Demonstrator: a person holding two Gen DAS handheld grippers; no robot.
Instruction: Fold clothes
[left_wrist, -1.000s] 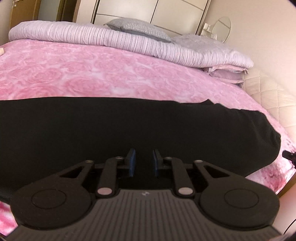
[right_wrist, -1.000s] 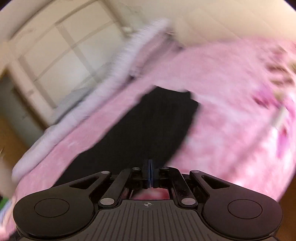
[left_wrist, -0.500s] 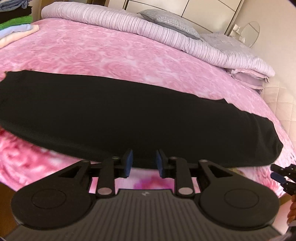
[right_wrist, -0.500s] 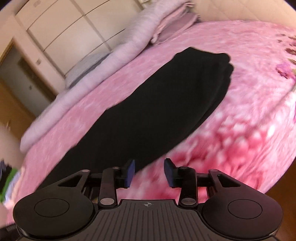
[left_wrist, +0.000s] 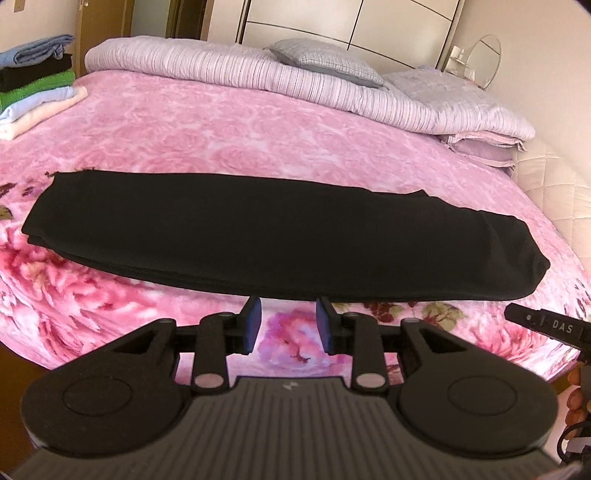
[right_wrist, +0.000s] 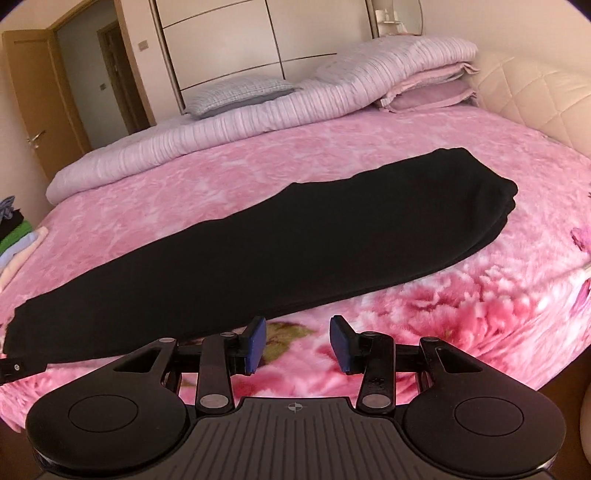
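Observation:
A black garment (left_wrist: 280, 236) lies folded into a long narrow strip across the pink floral bedspread (left_wrist: 229, 125); the right wrist view shows it running diagonally (right_wrist: 280, 243). My left gripper (left_wrist: 289, 325) is open and empty, just short of the strip's near edge at its middle. My right gripper (right_wrist: 298, 345) is also open and empty, held back from the near edge over the bedspread (right_wrist: 461, 306). The tip of the right gripper (left_wrist: 546, 326) shows at the right edge of the left wrist view.
A stack of folded clothes (left_wrist: 33, 92) sits at the bed's far left corner. A rolled lilac duvet (left_wrist: 280, 79) and pillows (left_wrist: 476, 107) line the far side. A padded headboard (right_wrist: 535, 92) stands at the right, wardrobe doors (right_wrist: 258, 44) behind.
Both grippers have pulled back from the garment toward the bed's near edge. The right gripper, shut a second ago, has opened. The black strip now lies flat and free.

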